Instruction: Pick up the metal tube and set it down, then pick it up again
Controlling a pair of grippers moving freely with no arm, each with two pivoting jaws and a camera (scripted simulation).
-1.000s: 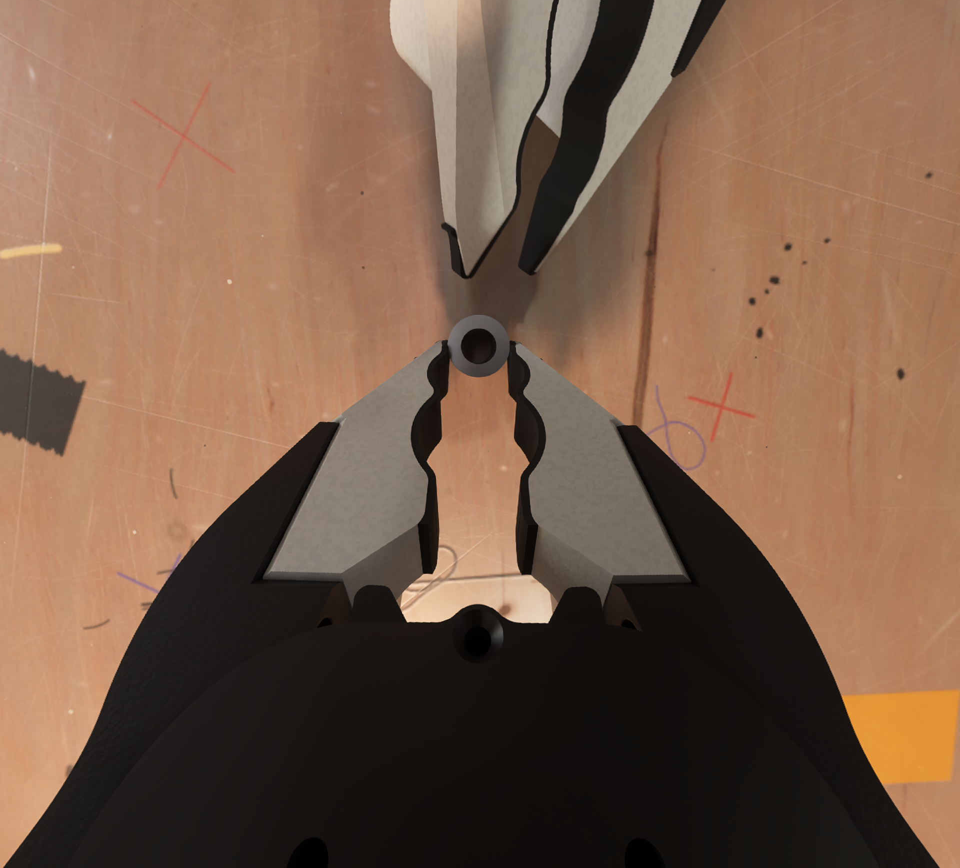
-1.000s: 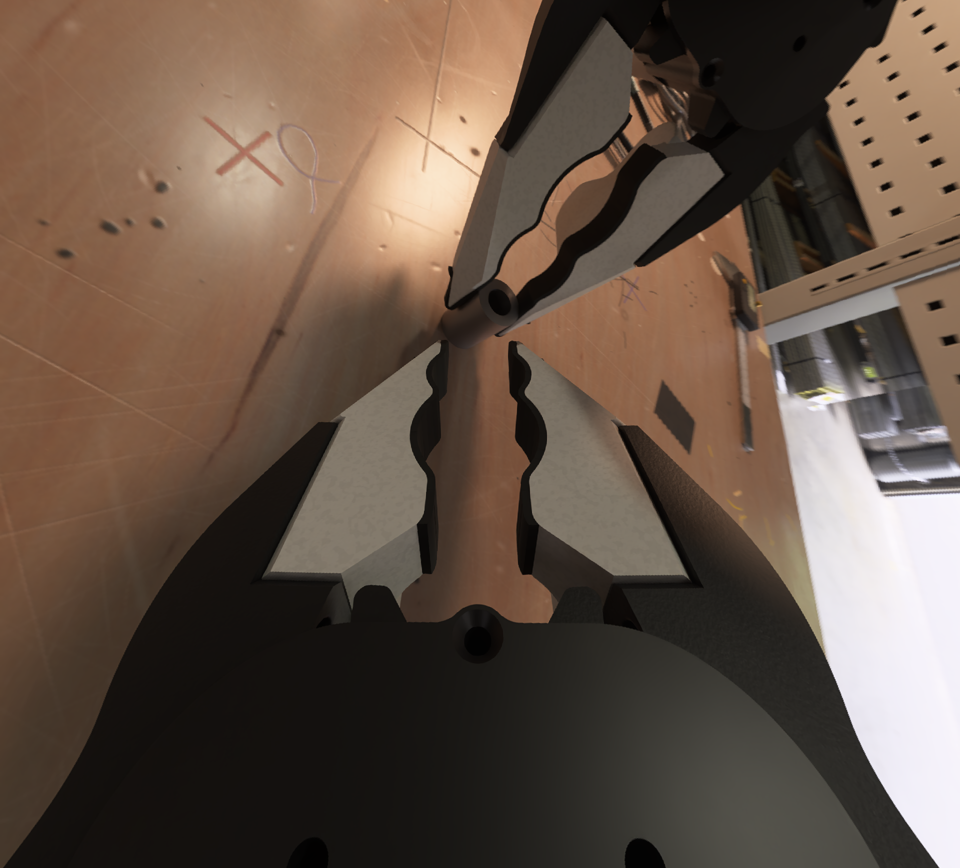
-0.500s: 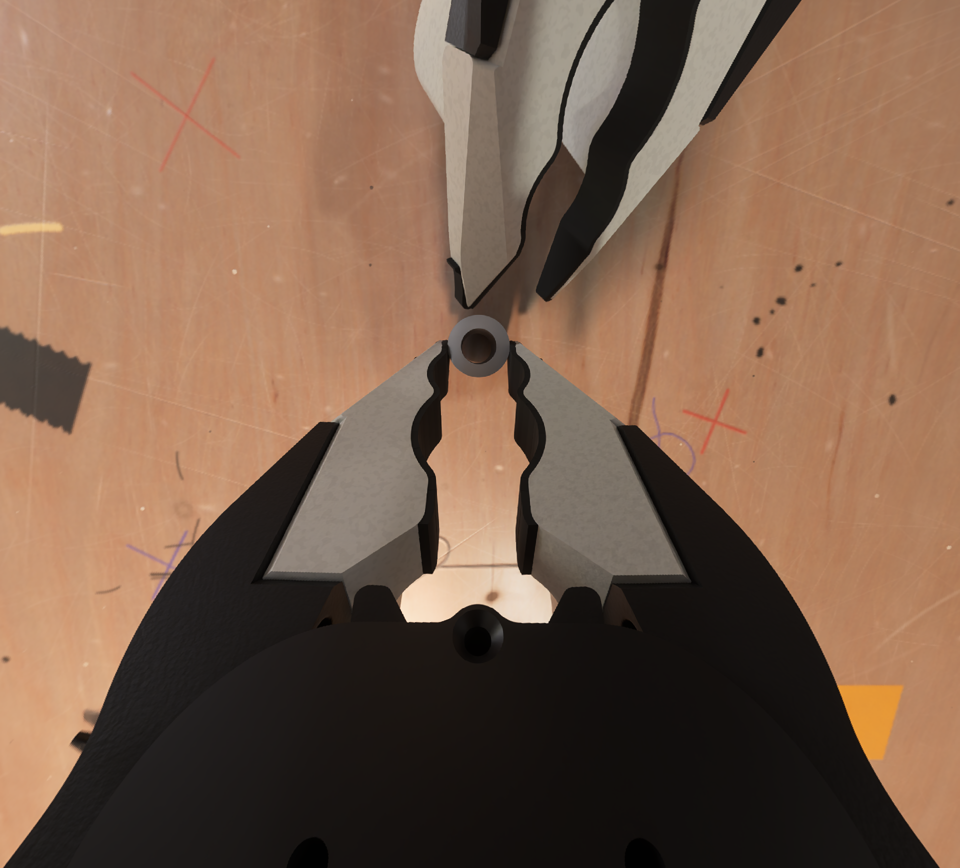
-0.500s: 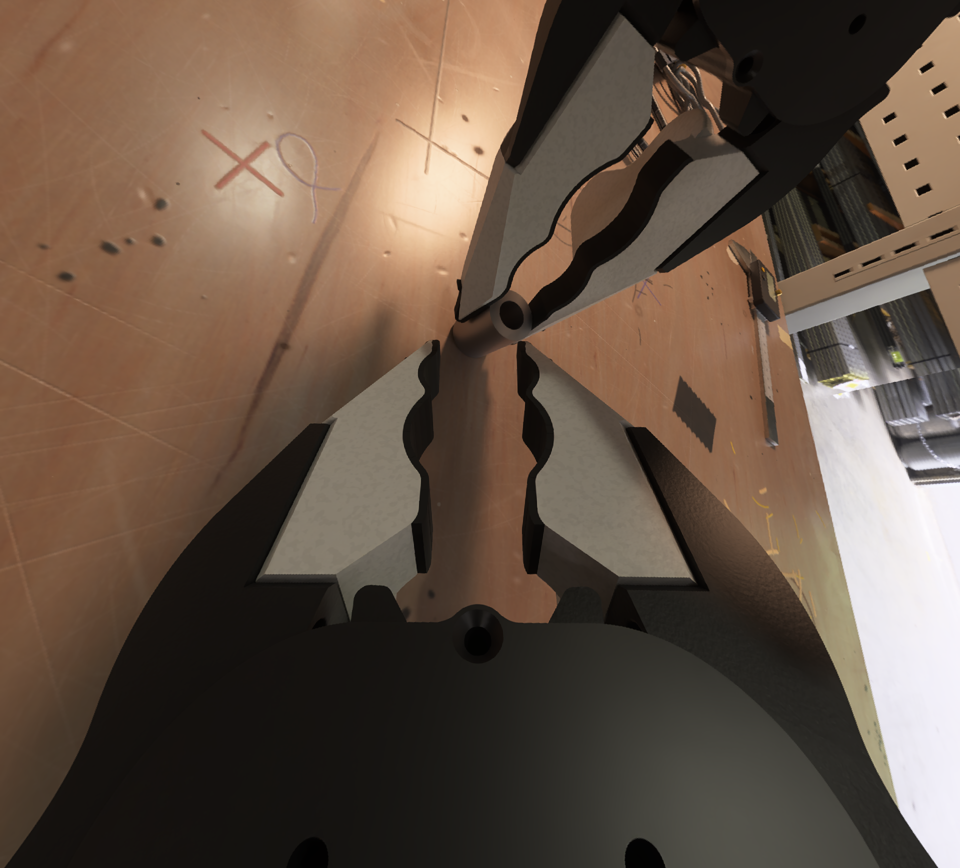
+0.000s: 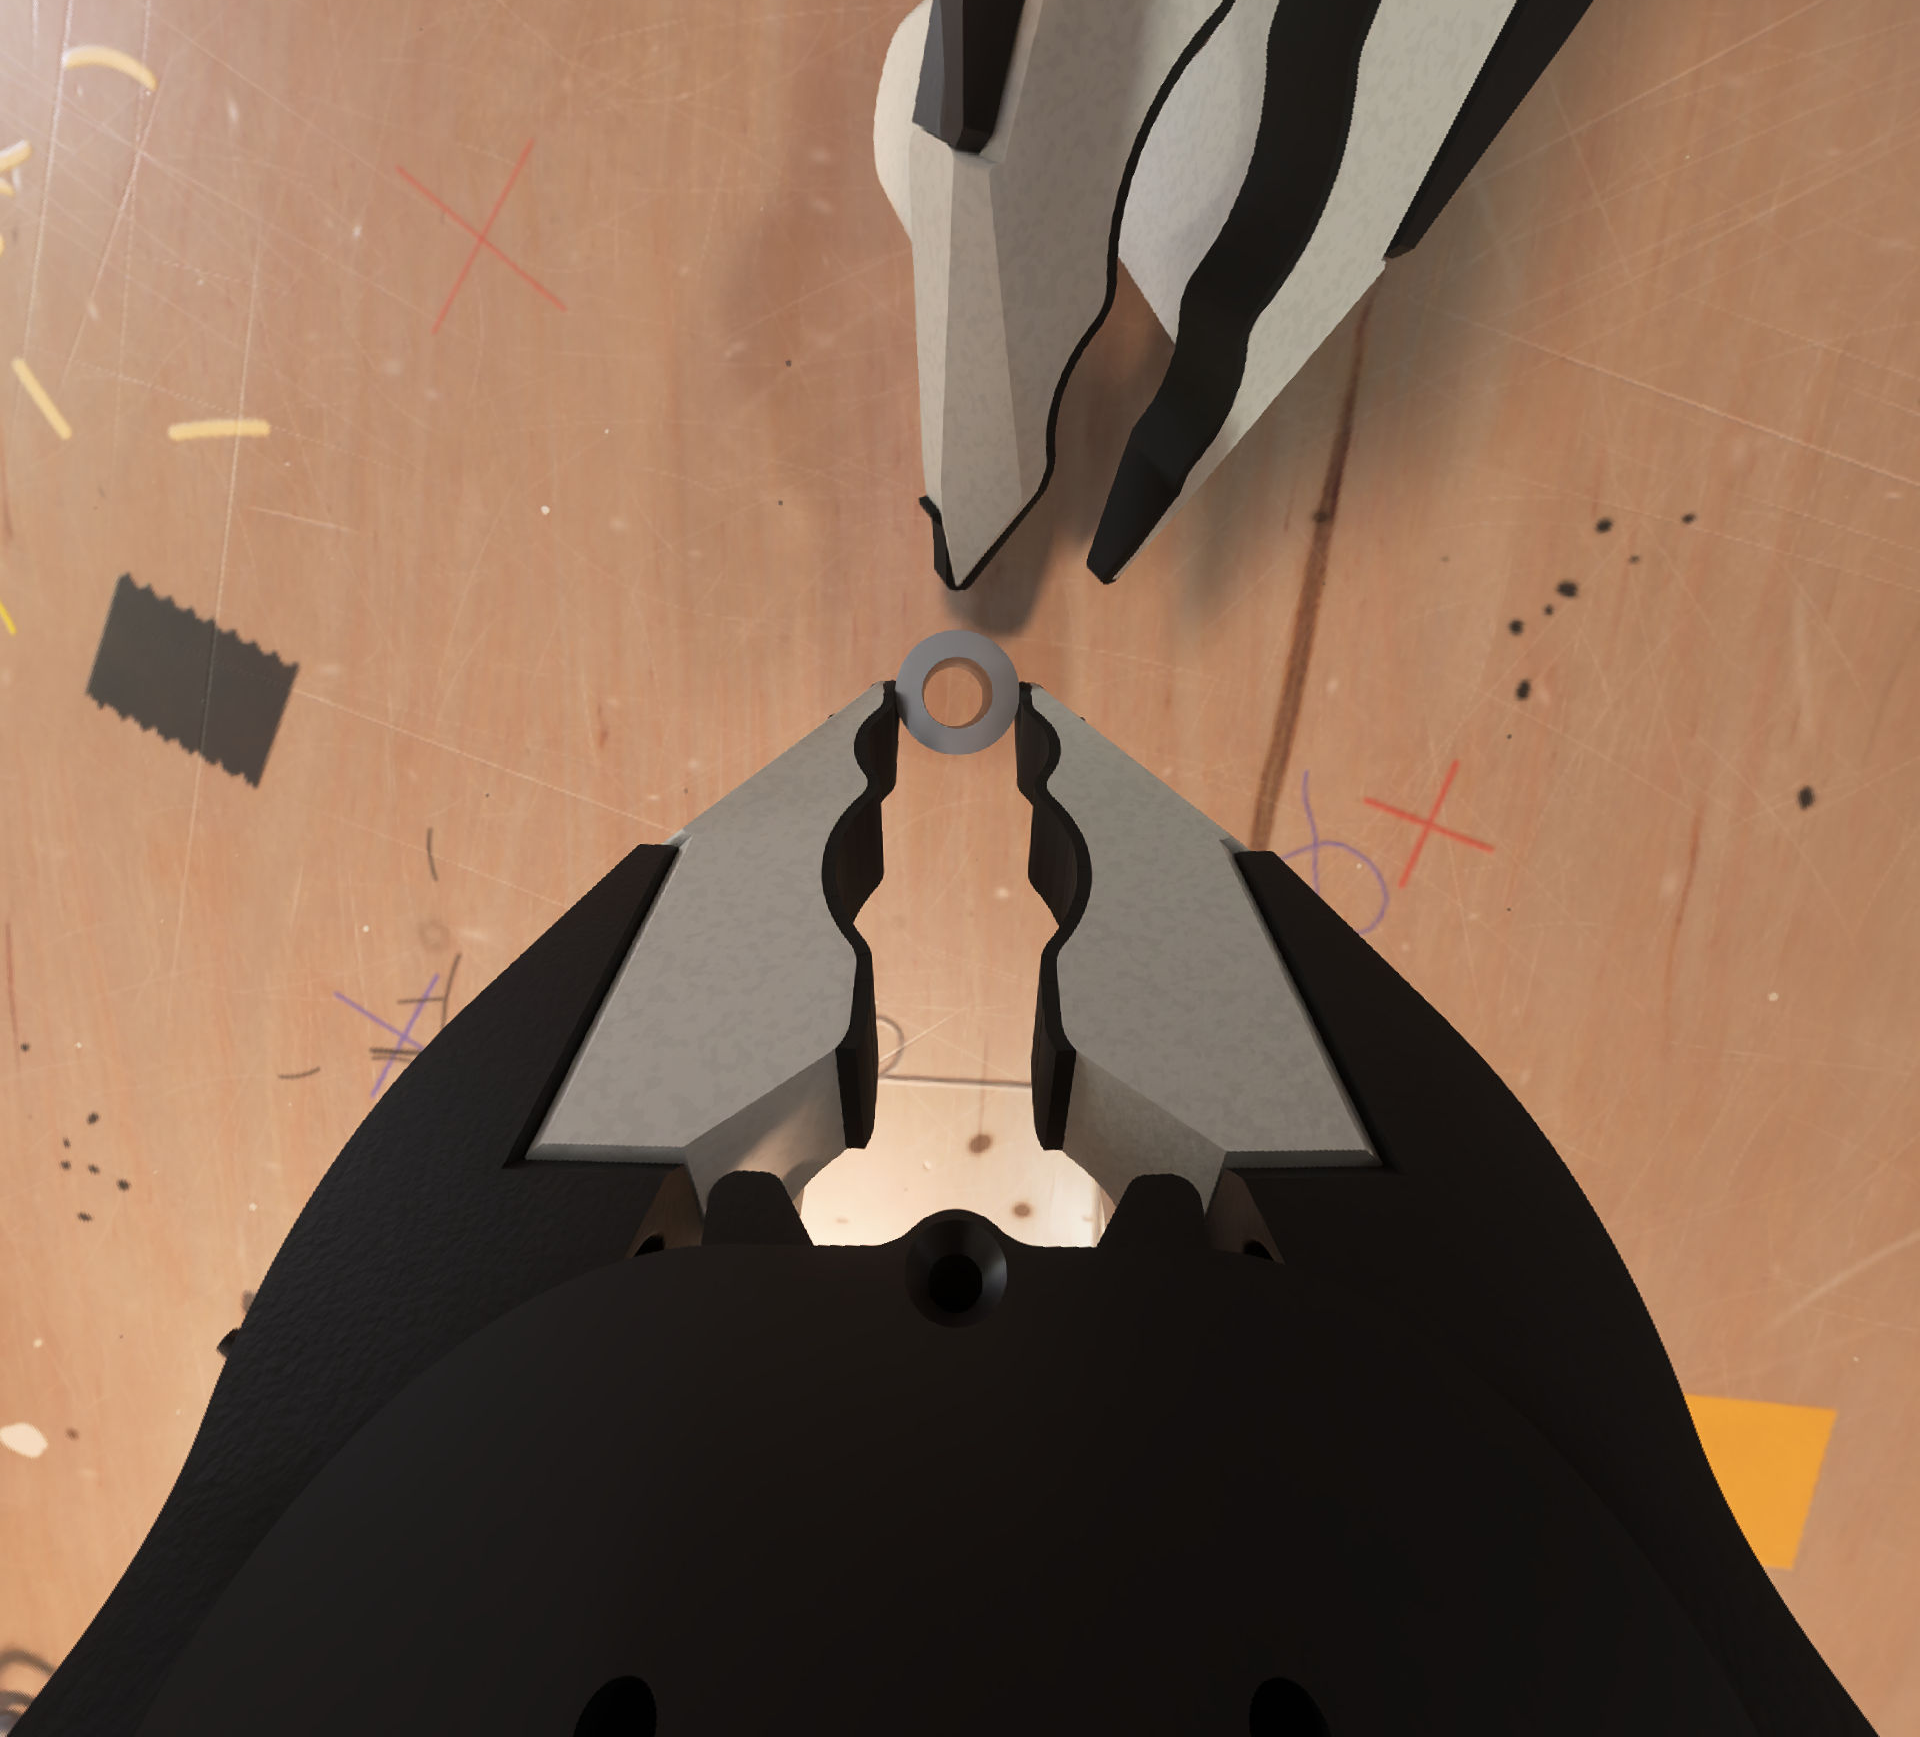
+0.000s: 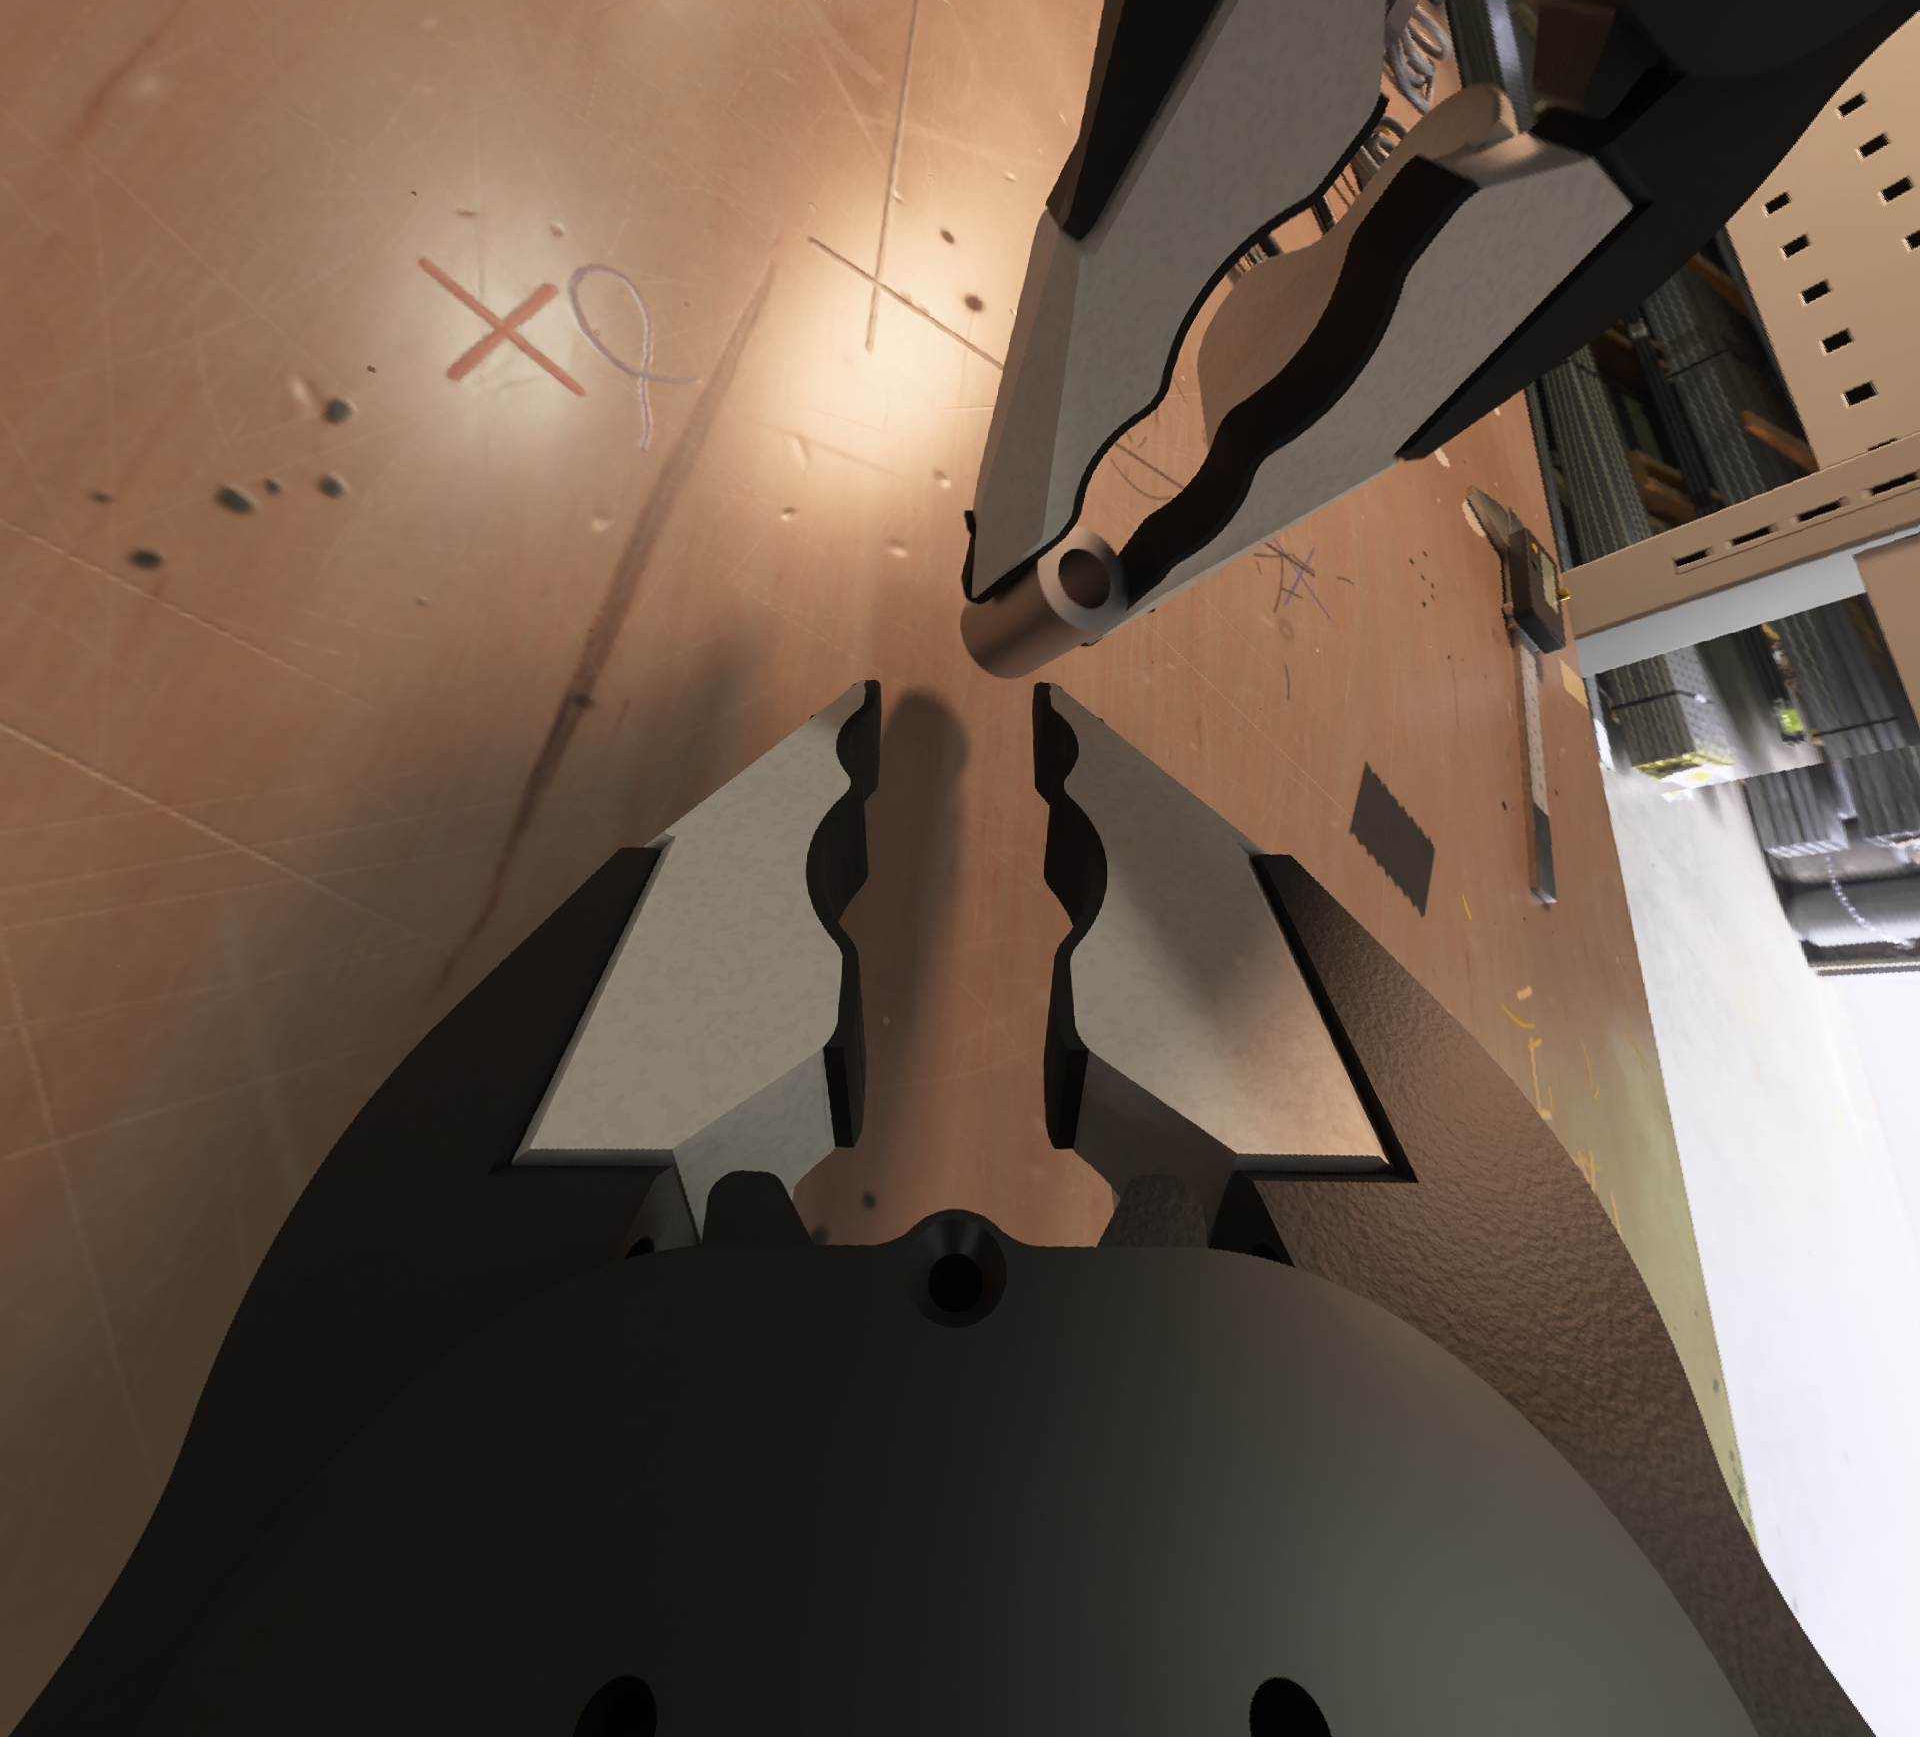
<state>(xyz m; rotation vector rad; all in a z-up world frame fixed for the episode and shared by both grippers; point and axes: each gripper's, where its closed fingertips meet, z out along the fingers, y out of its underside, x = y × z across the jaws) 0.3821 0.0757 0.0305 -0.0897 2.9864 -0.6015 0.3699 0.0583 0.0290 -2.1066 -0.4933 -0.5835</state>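
The metal tube (image 5: 956, 740) is a short grey cylinder, seen end-on in the left wrist view. My left gripper (image 5: 956, 700) is shut on it at the fingertips. In the right wrist view the left gripper (image 6: 1049, 596) holds the tube (image 6: 1013, 638) tilted above the wooden table (image 6: 416, 752), with the tube's shadow (image 6: 925, 721) below it. My right gripper (image 6: 956, 700) is open and empty, its tips just short of the tube. In the left wrist view the right gripper (image 5: 1029, 575) points at the tube from the far side.
On the table lie a black toothed patch (image 5: 187, 679), an orange patch (image 5: 1756, 1490) and red crosses (image 5: 483, 238). A metal ruler tool (image 6: 1538, 711) lies near the table's edge (image 6: 1621, 1116). Perforated shelving (image 6: 1818, 285) stands beyond it.
My left gripper has lifted the tube off the table, and the shadow now shows beneath it. The right gripper has drawn back a little from the tube with its jaws slightly wider.
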